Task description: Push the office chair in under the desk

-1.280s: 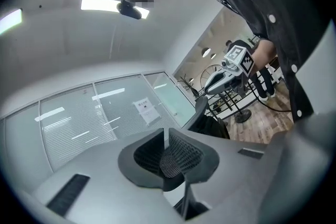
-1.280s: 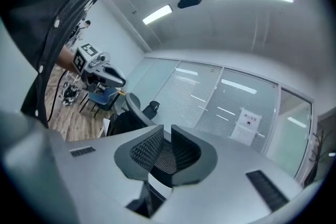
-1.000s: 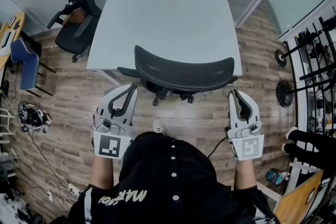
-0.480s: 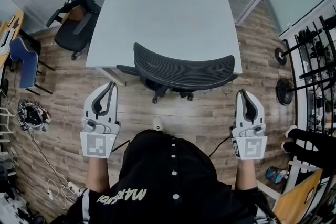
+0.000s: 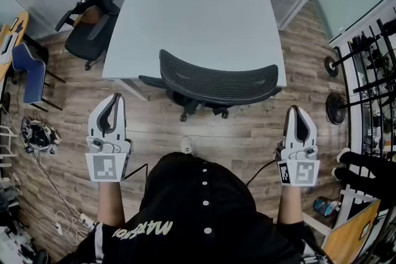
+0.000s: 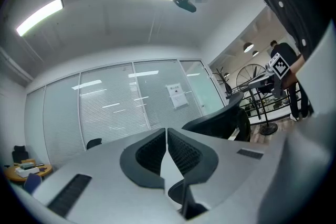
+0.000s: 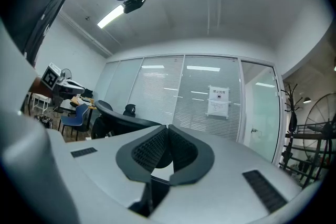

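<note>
While the black mesh-backed office chair (image 5: 216, 82) stands with its backrest at the near edge of the pale grey rectangular table (image 5: 192, 9), the left claw (image 5: 116, 97) and right claw (image 5: 297, 109) hover nearer on either side, both closed, empty and apart from it.

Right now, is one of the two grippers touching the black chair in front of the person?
No, the left gripper and the right gripper are both apart from the chair, with bare floor showing between them.

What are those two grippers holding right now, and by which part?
Nothing. The left gripper and right gripper are both shut and empty, apart from the office chair.
</note>
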Tool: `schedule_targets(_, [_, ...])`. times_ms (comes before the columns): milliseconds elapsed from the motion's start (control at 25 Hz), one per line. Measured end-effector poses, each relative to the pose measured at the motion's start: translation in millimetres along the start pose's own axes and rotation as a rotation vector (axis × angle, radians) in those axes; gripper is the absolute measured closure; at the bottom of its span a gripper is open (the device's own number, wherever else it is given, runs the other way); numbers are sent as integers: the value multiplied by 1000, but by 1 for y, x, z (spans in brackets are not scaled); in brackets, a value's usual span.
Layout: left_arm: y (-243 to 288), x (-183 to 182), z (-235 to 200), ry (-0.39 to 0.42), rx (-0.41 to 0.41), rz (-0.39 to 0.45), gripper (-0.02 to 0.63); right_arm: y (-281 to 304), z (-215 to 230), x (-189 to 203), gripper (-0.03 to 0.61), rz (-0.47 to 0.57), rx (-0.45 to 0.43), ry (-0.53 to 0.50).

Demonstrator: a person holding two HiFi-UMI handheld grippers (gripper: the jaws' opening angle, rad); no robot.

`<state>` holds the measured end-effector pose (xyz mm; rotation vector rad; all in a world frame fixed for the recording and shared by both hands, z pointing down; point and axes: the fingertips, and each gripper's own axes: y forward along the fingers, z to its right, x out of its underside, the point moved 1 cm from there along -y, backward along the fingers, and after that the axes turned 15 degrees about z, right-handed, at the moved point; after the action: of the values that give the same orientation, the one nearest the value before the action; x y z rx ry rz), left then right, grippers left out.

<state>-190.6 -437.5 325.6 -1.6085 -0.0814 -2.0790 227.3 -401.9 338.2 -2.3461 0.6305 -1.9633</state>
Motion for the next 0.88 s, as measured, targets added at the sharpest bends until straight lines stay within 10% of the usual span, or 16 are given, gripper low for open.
schedule_targets(880, [6,3,15,-22,-7,-10,588,-1,-1,4,551,-5,14,51])
